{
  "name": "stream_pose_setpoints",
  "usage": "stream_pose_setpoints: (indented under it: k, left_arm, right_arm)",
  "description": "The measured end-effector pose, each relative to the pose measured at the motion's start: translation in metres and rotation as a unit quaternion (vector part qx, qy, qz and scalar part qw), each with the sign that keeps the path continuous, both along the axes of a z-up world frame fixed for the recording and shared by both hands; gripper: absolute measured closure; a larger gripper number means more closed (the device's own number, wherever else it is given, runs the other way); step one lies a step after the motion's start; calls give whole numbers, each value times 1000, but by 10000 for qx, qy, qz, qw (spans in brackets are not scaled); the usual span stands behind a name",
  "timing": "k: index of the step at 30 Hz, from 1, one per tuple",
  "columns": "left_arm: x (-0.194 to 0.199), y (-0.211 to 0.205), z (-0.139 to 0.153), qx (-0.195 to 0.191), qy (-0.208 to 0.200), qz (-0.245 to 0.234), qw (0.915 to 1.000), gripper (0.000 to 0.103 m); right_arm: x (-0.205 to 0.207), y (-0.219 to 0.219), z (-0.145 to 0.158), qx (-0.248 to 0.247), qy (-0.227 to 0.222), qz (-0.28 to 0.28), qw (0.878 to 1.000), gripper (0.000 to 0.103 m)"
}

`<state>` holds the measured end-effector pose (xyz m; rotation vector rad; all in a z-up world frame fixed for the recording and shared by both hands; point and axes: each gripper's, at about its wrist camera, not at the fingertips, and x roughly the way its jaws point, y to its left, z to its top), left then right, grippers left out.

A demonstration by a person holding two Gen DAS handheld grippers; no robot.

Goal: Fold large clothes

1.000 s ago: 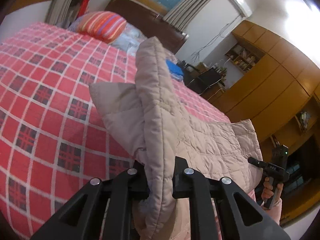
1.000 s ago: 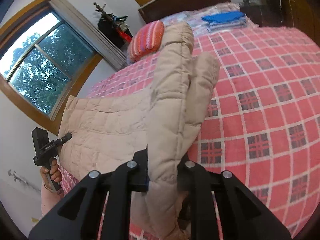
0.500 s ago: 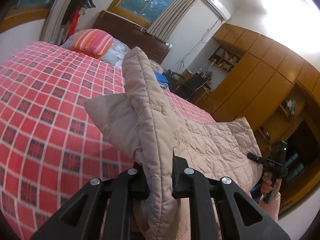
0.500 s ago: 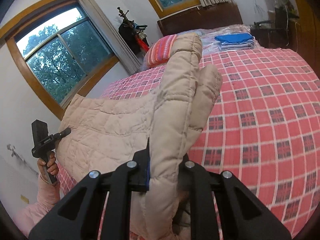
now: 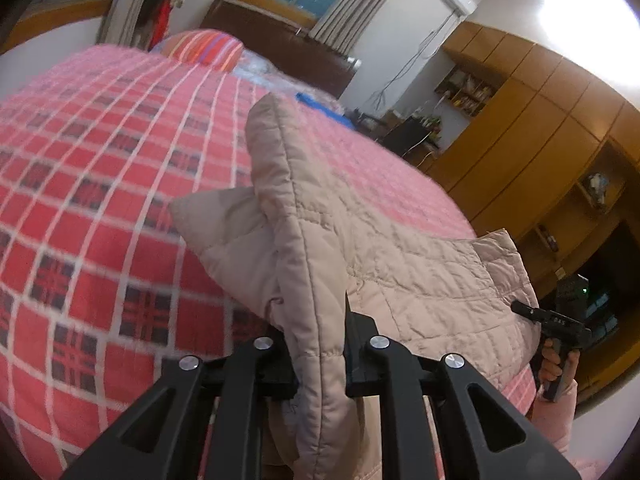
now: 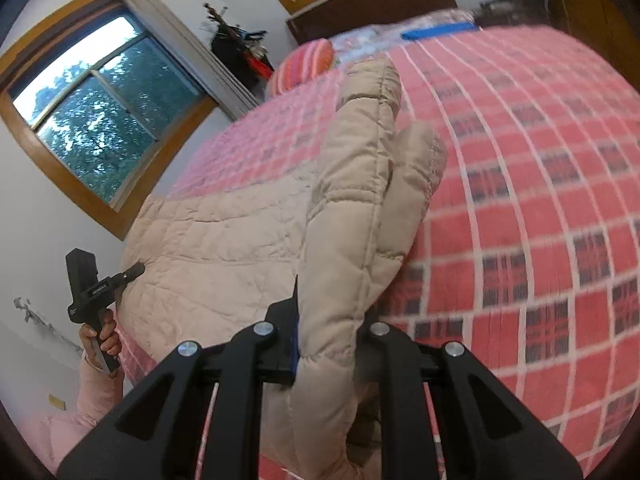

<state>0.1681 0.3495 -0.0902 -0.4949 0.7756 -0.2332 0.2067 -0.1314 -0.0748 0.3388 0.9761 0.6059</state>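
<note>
Both tongs (image 5: pixel 318 344) (image 6: pixel 328 336) stay clamped on the quilted jacket (image 5: pixel 400 264), now lower over the bed (image 5: pixel 100 184).

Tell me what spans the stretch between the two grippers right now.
Only the beige quilted jacket: the left gripper and right gripper each clamp an end, its body stretched between them above the checked bedspread. Both wrist views show this.

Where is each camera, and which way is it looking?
Left wrist: sits on the left claw, looking along its fingers across the red checked bed toward the wooden cupboards; the right claw and hand show.
Right wrist: sits on the right claw, facing the window; the left claw and a pink sleeve show.
Both share the beige quilted coat, pinched by each claw, and the striped pillow.
</note>
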Motion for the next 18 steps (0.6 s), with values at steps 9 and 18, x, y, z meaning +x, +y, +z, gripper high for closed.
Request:
stream_pose_setpoints:
  k: [9, 18]
  left_arm:
    - [-2, 14, -54, -294, 357, 114, 9989, 81]
    - [-6, 7, -54, -5, 475, 151, 9988, 64]
  right_arm:
    - [8, -6, -52, 216, 515, -162, 9983, 85]
    - [2, -4, -67, 84, 585, -301, 9978, 70]
